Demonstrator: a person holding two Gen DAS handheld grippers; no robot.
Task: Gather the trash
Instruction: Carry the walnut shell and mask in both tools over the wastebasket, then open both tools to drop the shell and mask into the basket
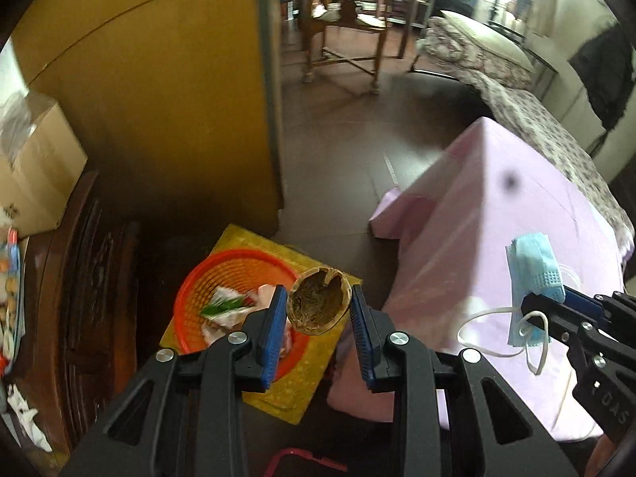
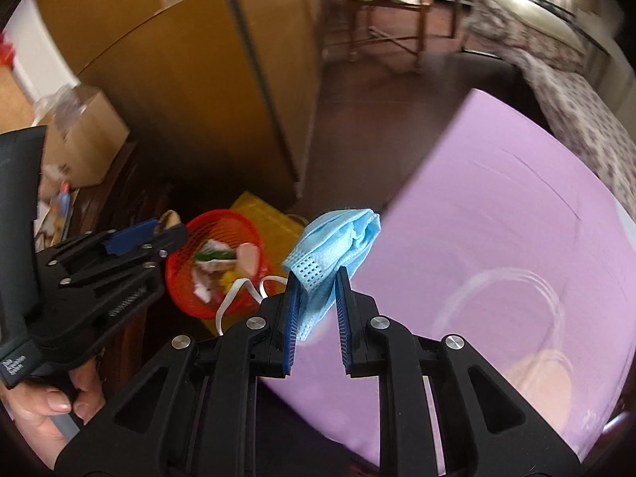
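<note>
My left gripper (image 1: 318,300) is shut on a brown paper cupcake liner (image 1: 318,304), held above the right rim of an orange-red basket (image 1: 198,278) with wrappers and scraps inside. The basket stands on a yellow crate (image 1: 310,381) on the floor. My right gripper (image 2: 316,278) is shut on a crumpled blue face mask (image 2: 338,242), its white ear loops hanging down. In the left wrist view the mask (image 1: 532,266) hangs over the pink tablecloth (image 1: 477,238), right of the basket. The left gripper (image 2: 159,234) shows in the right wrist view beside the basket (image 2: 179,278).
A tall yellow cabinet (image 1: 167,91) stands behind the basket. A dark wooden cabinet (image 1: 87,278) with a cardboard box (image 1: 35,171) on top is at the left. A pink-covered table (image 2: 516,218) fills the right. Wooden chairs (image 1: 346,28) and a patterned bed (image 1: 536,119) lie beyond.
</note>
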